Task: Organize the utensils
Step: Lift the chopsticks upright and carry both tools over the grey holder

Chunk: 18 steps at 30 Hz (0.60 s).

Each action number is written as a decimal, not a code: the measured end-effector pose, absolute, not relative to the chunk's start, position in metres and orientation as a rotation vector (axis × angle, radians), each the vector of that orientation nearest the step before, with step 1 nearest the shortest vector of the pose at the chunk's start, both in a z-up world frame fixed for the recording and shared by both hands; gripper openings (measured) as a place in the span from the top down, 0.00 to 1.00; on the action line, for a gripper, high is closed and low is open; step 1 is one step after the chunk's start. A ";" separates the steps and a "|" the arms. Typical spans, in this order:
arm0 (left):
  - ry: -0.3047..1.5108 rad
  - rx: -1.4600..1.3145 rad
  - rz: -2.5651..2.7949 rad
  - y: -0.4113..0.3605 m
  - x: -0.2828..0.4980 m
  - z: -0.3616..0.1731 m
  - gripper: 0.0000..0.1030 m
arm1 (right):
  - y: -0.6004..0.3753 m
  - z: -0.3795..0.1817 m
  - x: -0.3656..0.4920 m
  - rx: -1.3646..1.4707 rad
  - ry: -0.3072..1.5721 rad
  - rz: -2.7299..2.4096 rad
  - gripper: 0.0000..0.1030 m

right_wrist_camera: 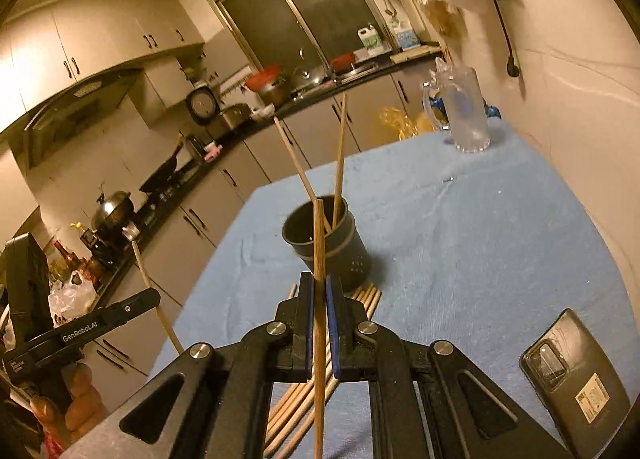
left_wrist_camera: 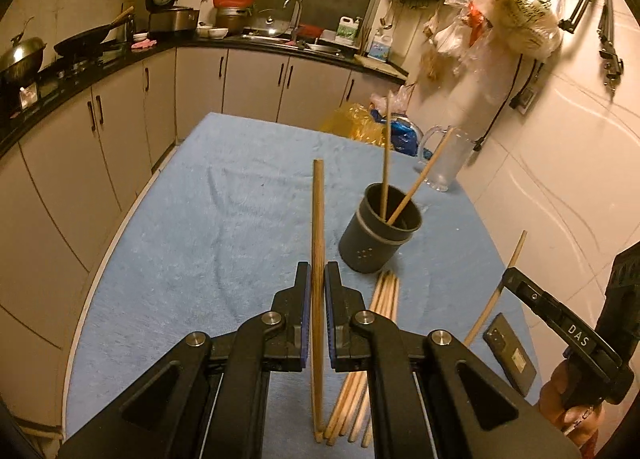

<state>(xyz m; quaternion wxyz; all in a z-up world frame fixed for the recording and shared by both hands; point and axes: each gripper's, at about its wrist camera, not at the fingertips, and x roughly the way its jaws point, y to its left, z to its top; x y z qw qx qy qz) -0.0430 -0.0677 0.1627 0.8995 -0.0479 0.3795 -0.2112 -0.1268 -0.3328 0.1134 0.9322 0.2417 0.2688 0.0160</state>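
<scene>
Left wrist view: left gripper (left_wrist_camera: 318, 283) is clamped on one wooden chopstick (left_wrist_camera: 318, 219), held above the blue cloth (left_wrist_camera: 192, 219) covering the table. Right gripper (right_wrist_camera: 319, 295) likewise pinches a single chopstick (right_wrist_camera: 319, 243). Loose chopsticks (left_wrist_camera: 386, 295) lie on the cloth just beside the dark holder cup (left_wrist_camera: 380, 235), which contains two upright sticks. A phone (right_wrist_camera: 576, 383) and clear jug (right_wrist_camera: 466, 111) rest on the cloth. Kitchen cabinets (left_wrist_camera: 120, 119) and a dark countertop (left_wrist_camera: 100, 67) line the room.
</scene>
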 end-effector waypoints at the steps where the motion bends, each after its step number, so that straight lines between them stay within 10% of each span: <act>1: 0.781 -0.099 -0.437 -0.068 -0.045 0.165 0.94 | -0.333 0.116 -0.129 0.497 0.544 0.035 0.94; 18: 0.732 -0.078 -0.454 -0.074 -0.061 0.188 0.94 | -0.340 0.136 -0.150 0.509 0.466 0.029 0.94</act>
